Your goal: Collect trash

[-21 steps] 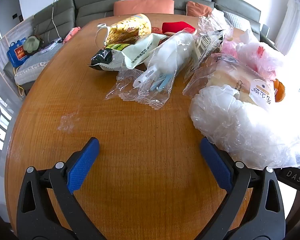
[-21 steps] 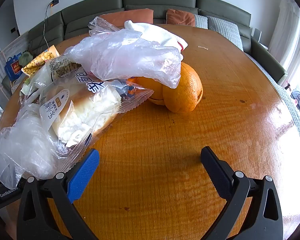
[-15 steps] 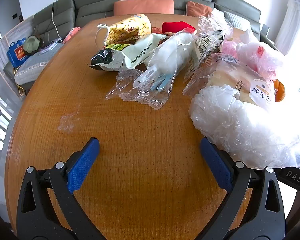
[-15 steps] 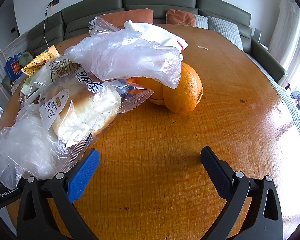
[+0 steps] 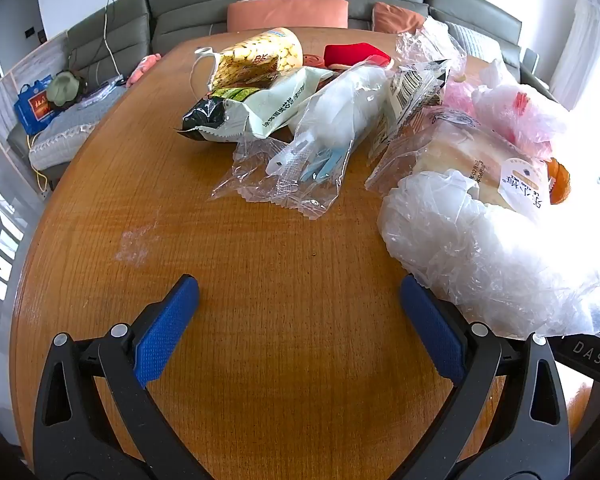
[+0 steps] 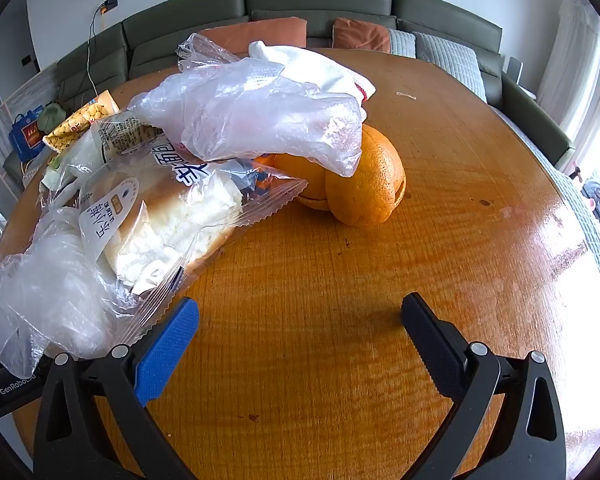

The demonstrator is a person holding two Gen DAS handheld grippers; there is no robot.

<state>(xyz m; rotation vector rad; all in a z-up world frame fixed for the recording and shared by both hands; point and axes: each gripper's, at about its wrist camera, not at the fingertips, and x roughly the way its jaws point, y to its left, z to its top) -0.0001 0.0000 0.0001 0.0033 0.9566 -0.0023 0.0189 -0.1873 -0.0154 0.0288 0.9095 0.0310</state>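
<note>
- The left gripper (image 5: 299,312) is hovering over the near edge of the round wooden table (image 5: 260,360), its jaws spread wide with nothing but bare wood between them.
- The right gripper (image 6: 299,316) is tilting down at the same table in the same manner, jaws standing fully apart and gripping nothing.
- Just beside the left gripper's right-hand finger, a crumpled clear plastic bag (image 5: 480,248) is lying on the table; I cannot tell whether it is touching the finger.
- Behind that bag, a wrapped bread loaf (image 6: 168,224) is sitting in its clear printed wrapper, its serrated near edge reaching close to the right gripper's blue pad.
- A second thin plastic bag (image 6: 252,120) is draping over the far end of the loaf and over the top of an orange peel (image 6: 364,184), which is resting on the wood.
- Near the middle of the table, an empty clear wrapper (image 5: 284,176) is lying flat, with a filmy white bag (image 5: 348,108) running back from it.
- Further back, a green-and-white snack packet (image 5: 260,108) is leaning against a yellow snack bag (image 5: 260,56).
- A red item (image 5: 356,54) is sitting at the far side of the pile.
- Beyond the table, a grey-green sofa (image 6: 320,0) with orange cushions (image 6: 260,34) is wrapping around the room.
</note>
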